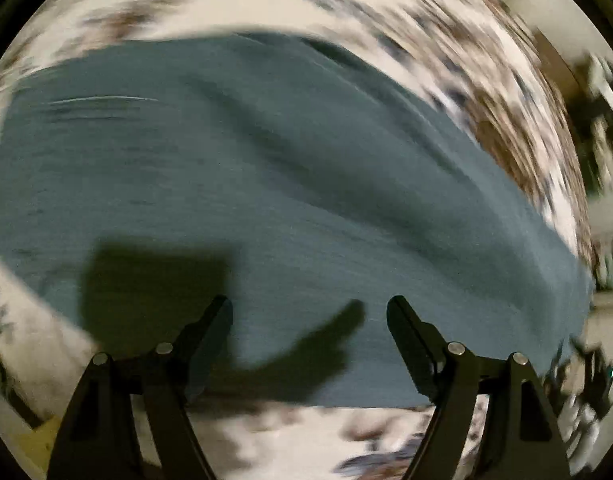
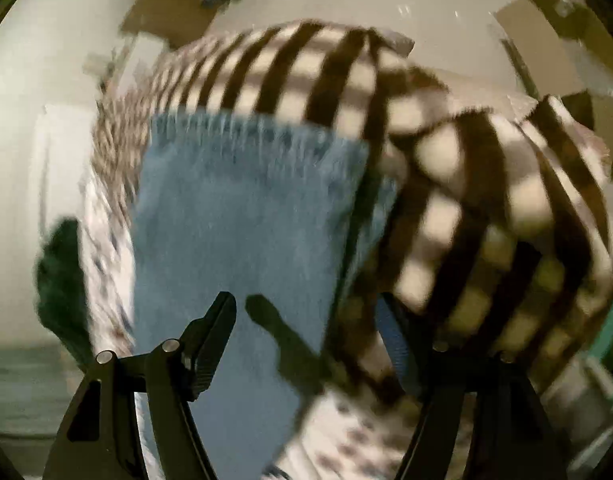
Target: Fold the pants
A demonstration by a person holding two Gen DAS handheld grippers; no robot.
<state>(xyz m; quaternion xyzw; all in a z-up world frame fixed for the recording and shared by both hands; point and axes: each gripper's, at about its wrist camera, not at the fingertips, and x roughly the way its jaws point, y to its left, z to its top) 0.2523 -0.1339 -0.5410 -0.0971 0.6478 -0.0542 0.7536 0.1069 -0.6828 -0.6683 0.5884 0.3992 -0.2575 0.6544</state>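
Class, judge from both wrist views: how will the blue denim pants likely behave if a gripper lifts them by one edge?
The blue denim pants would probably droop, not stay stiff: soft folds run across them. The frayed hem may snag or slip from the fingers. Doubled layers suggest fairly heavy cloth, likely dragging on the patterned bedspread.

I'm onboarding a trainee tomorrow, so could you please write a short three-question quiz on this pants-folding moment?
1. True or false: the left gripper is clamped on the blue pants.
2. What lies beside the frayed pant hem in the right wrist view? A) checkered blanket B) towel C) pillow
3. Fill in: the right gripper has its jaws ____.

Key: 1 false; 2 A; 3 open
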